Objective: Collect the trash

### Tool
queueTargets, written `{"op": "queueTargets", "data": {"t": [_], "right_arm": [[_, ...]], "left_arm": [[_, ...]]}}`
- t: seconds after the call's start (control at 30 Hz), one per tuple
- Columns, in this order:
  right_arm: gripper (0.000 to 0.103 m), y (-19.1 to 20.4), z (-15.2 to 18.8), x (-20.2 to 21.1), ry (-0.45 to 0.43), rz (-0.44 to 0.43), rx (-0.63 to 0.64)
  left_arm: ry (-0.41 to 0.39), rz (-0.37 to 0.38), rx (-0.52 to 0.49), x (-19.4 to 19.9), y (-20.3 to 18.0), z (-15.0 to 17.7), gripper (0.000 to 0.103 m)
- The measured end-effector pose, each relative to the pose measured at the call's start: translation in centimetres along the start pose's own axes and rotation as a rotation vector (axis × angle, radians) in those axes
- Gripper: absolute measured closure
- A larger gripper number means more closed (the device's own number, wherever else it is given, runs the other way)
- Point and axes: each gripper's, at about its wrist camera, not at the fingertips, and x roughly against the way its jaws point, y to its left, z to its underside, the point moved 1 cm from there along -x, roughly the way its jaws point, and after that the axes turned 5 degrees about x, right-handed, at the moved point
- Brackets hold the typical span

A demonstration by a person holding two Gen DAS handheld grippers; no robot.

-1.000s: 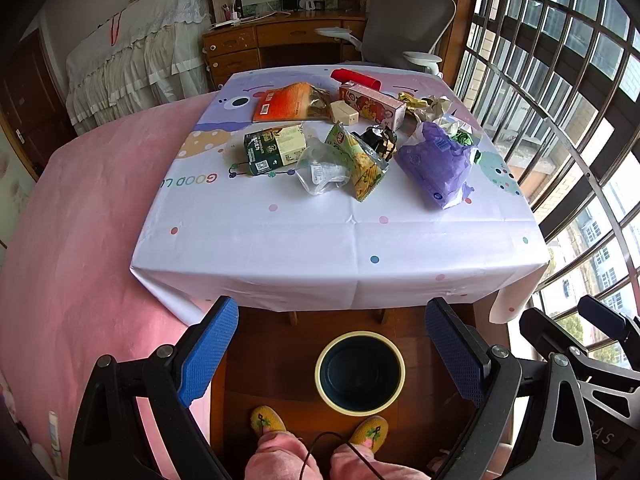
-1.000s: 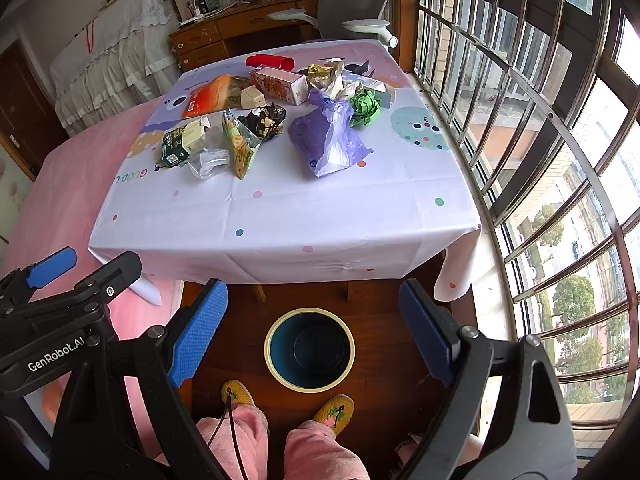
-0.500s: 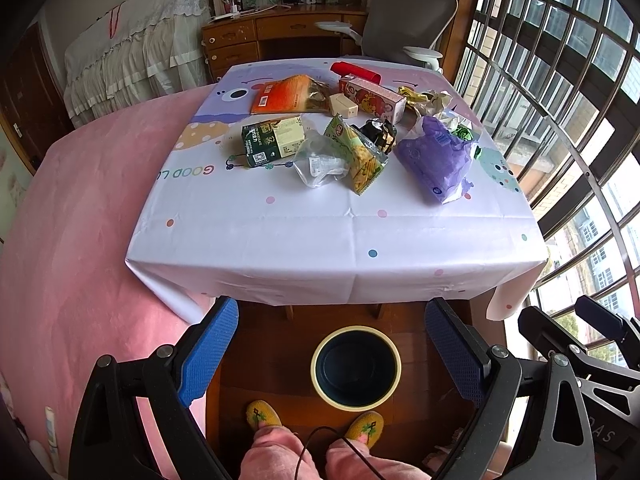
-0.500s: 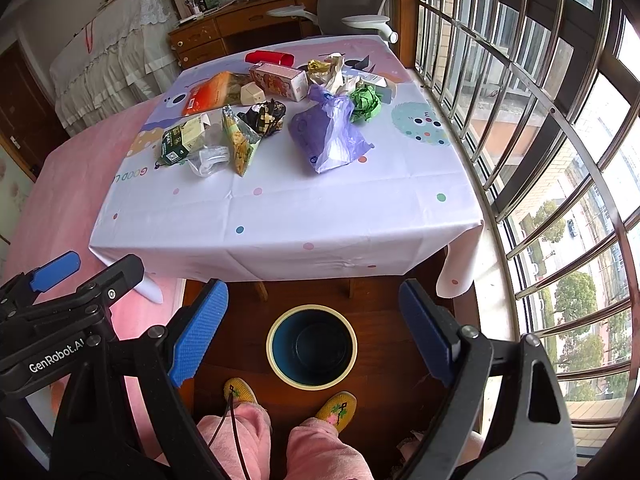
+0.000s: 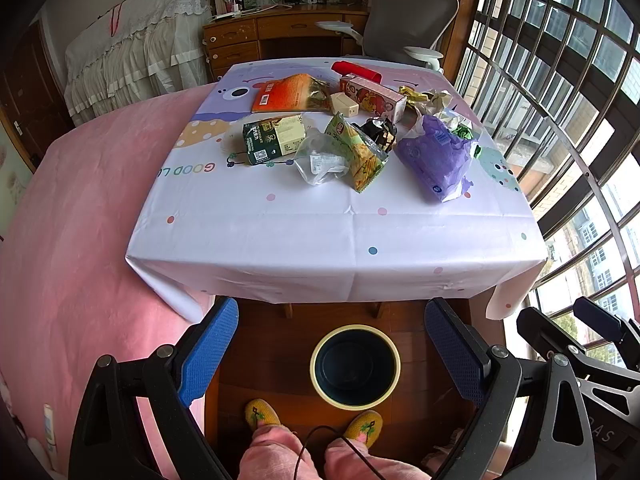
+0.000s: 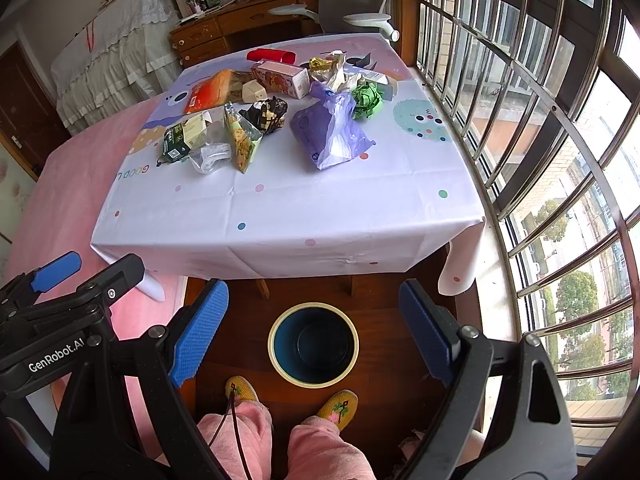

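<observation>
Several pieces of trash lie on the far half of the table (image 5: 320, 236): a purple plastic bag (image 5: 438, 160), a green snack packet (image 5: 358, 152), a clear wrapper (image 5: 320, 160), a green carton (image 5: 274, 140), an orange packet (image 5: 286, 94), a pink box (image 5: 372, 94). The purple plastic bag (image 6: 330, 134) and a crumpled green paper ball (image 6: 367, 100) show in the right wrist view. An empty blue bin (image 5: 355, 364) with a cream rim stands on the floor under the near edge. My left gripper (image 5: 338, 350) and right gripper (image 6: 314, 330) hang open above the bin (image 6: 313, 344), holding nothing.
A pink bed (image 5: 68, 248) borders the table's left side. Barred windows (image 6: 540, 120) run along the right. A desk (image 5: 280, 32) and grey office chair (image 5: 408, 8) stand behind. A person's pink trouser legs and yellow slippers (image 5: 262, 414) are beside the bin.
Both grippers have drawn back and tilted slightly, so the table and bin sit a little lower and nearer in view. Both stay open; the trash has not moved.
</observation>
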Motion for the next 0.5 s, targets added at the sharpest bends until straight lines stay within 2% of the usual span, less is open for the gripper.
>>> {"op": "queueTargets", "data": {"t": [0.5], "right_arm": [[0.017,2.1,1.9,-0.6,0.008,-0.011,0.015]], "left_arm": [[0.008,-0.012,0.013,-0.6,0.5,1.6,0.007]]}}
